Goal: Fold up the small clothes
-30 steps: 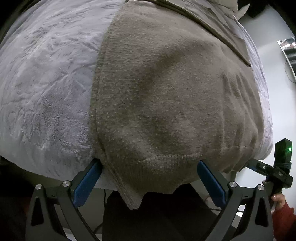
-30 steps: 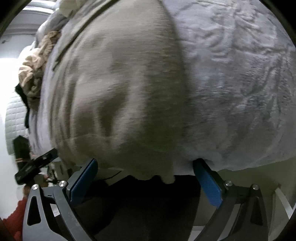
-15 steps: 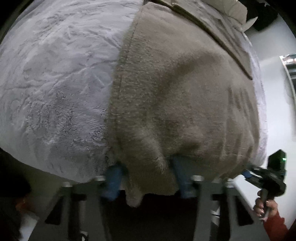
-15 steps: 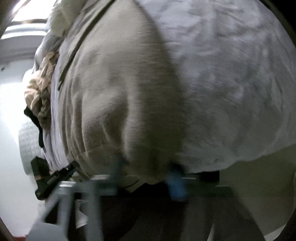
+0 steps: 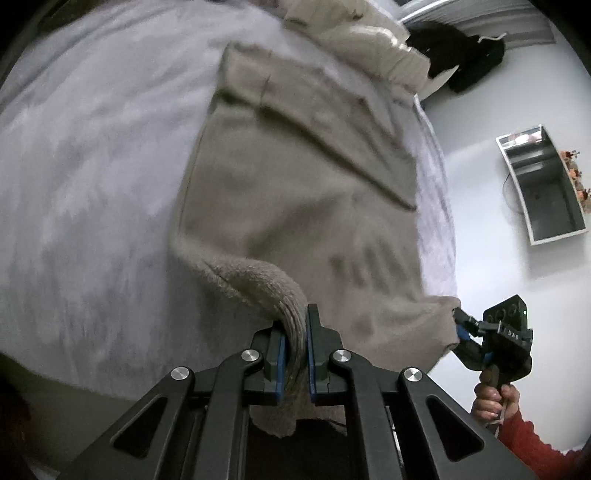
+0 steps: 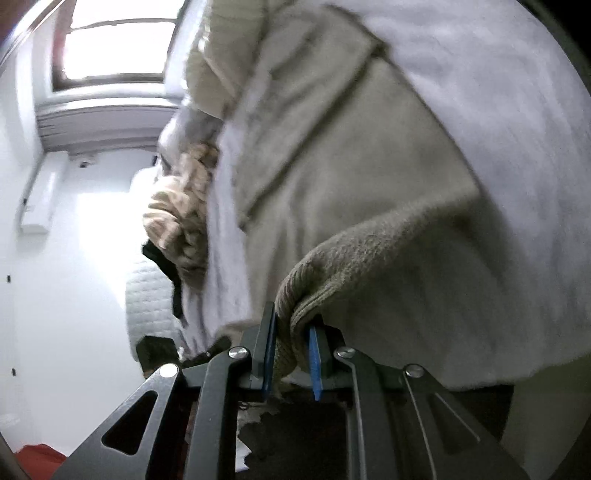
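A taupe knitted garment (image 5: 295,192) lies spread on a pale grey fleece blanket (image 5: 92,177), its sleeves folded across its far end. My left gripper (image 5: 295,332) is shut on the garment's near left hem corner, which bunches up between the blue pads. My right gripper (image 6: 293,343) is shut on the near right hem corner of the same garment (image 6: 369,206). In the left wrist view the right gripper (image 5: 461,328) shows at the lower right, pinching that corner, held by a hand in a red sleeve (image 5: 532,454). Both corners are raised off the blanket.
A cream padded garment (image 5: 354,33) and a black one (image 5: 458,51) lie at the far end of the bed. A beige knitted item (image 6: 181,218) sits at the bed's left edge in the right wrist view. A white wall with a shelf box (image 5: 543,184) lies to the right.
Both grippers went from wide open around the hem to shut on its two near corners, and both have lifted, pulling the hem up off the blanket edge.
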Demonstrator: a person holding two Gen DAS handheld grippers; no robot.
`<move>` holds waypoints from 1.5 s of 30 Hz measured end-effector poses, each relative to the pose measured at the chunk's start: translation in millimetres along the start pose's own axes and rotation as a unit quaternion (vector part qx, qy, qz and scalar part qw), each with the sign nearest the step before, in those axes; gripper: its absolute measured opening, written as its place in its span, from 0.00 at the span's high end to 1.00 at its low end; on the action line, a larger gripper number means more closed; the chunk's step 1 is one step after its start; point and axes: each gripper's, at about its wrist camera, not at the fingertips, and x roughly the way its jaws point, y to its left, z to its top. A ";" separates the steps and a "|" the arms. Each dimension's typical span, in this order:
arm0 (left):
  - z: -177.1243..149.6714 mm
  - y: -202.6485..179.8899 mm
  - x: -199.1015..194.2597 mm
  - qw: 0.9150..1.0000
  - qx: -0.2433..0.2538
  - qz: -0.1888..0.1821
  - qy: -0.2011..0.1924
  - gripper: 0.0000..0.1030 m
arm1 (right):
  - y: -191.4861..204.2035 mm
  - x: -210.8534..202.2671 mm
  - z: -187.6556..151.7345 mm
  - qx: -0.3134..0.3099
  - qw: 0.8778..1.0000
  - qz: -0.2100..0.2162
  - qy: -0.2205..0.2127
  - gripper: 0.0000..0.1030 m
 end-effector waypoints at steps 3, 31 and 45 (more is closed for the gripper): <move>30.6 -6.3 -5.9 1.000 0.002 0.002 -0.021 0.90 | 19.4 7.9 37.1 -0.009 1.000 0.004 -0.006 0.83; 170.6 9.3 61.1 0.981 -0.025 0.193 -0.024 0.32 | -6.4 69.6 211.9 0.075 0.996 -0.048 0.020 0.39; 190.7 -16.7 114.9 0.974 0.064 0.215 0.034 0.32 | 35.4 112.7 229.1 -0.170 0.947 -0.252 0.105 0.39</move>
